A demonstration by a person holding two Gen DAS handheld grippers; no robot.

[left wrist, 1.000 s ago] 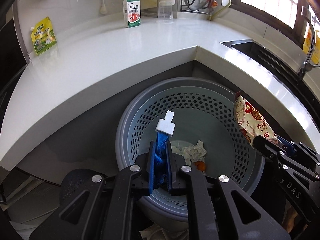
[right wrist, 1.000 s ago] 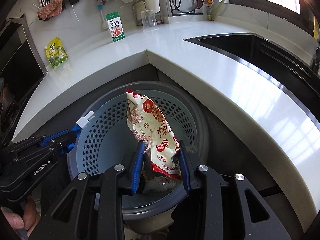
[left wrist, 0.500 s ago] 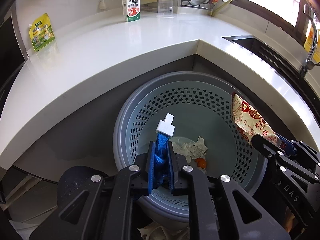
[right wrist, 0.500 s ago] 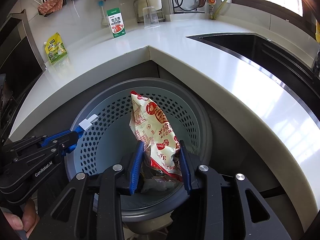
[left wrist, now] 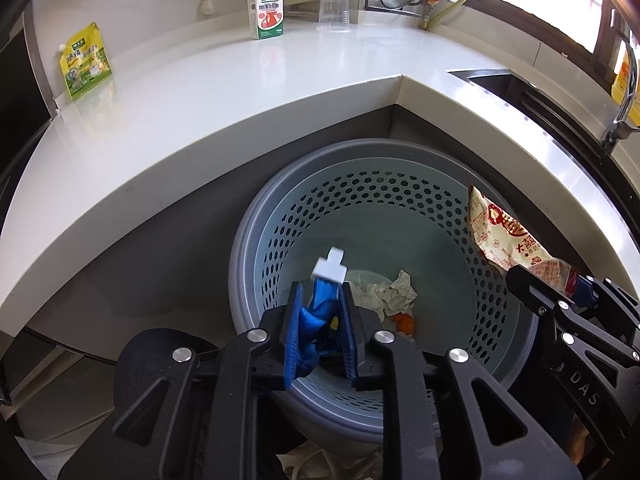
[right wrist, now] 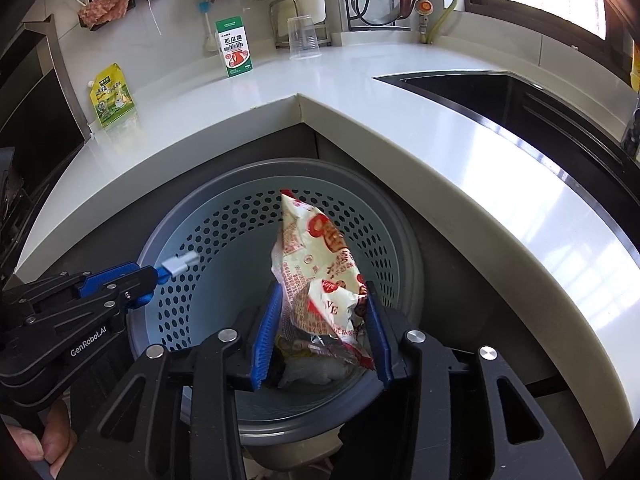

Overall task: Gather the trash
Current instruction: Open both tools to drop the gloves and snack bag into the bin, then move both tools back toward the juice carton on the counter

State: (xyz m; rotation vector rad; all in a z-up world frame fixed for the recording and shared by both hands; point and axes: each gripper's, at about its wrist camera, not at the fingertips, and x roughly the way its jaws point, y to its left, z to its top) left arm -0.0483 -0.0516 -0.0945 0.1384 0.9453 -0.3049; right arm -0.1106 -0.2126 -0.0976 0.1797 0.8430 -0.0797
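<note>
- The cream-and-red crinkled plastic snack bag sits between the blue pads of the right gripper, above the round grey perforated plastic bin. The pads stand noticeably apart, and I cannot tell whether they grip the bag or it is slipping free.
- The left gripper is parted narrowly around a blue crumpled wrapper with a white tab, also over the bin; contact looks loose.
- Risk 1: the long bag could catch on the bin's near rim and tip outside.
- Risk 2: the light wrapper may cling to a pad instead of dropping.
- Crumpled tissue and an orange scrap already lie at the bottom.
- On the white counter remain 3 items: a green-white carton, a yellow-green pouch and a clear cup.
</note>
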